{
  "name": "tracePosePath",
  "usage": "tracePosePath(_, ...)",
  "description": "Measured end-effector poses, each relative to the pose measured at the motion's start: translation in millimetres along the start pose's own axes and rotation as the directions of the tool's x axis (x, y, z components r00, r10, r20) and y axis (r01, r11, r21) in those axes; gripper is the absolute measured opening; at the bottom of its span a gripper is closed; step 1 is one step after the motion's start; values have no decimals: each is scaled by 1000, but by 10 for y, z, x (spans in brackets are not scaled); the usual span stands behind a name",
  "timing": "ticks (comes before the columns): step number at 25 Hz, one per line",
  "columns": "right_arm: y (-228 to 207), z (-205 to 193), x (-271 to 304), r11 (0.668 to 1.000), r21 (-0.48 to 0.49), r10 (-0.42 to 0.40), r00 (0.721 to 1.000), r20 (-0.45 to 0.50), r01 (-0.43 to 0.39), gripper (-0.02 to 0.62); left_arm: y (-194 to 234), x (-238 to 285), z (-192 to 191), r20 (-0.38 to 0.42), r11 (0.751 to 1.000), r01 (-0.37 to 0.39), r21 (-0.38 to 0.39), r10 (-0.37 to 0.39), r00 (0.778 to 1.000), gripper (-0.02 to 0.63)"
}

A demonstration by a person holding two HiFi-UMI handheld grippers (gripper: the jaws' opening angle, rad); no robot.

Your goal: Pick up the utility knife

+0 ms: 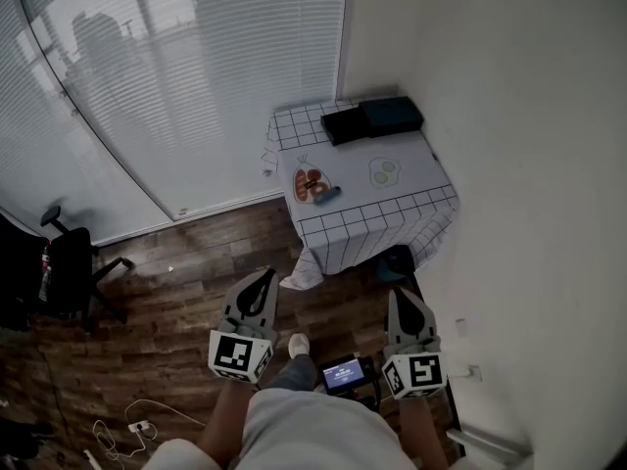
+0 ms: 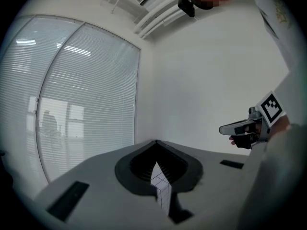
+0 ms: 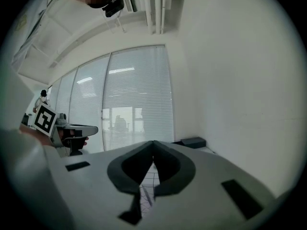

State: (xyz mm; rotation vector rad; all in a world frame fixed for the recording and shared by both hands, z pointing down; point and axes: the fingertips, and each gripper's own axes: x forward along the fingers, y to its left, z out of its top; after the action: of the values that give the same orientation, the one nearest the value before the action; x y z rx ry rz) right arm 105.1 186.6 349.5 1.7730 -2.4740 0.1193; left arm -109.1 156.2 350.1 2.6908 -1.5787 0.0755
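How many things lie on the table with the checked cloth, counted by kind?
Dark boxes: 2
Small blue item, probably the utility knife: 1
Coloured patches, orange and green, print or object unclear: 2
Total: 5

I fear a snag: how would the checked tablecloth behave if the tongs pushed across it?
The tablecloth hangs in soft folds over the table's edges, so it is probably floppy and would bunch rather than slide stiffly. It looks thin, likely light, so a push may drag the small blue item lying on it.
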Motion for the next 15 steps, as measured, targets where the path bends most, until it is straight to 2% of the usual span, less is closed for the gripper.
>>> tracePosePath(8,82,-43,443,1000,2,7,1000,-15,-7,6,312,271,-30,6,1000,19,-6,-19,1000,6)
tracePosePath(15,100,-52,701,999,2,-34,999,-26,34,6,539,452,-36,13,999,47,-6,-47,999,6)
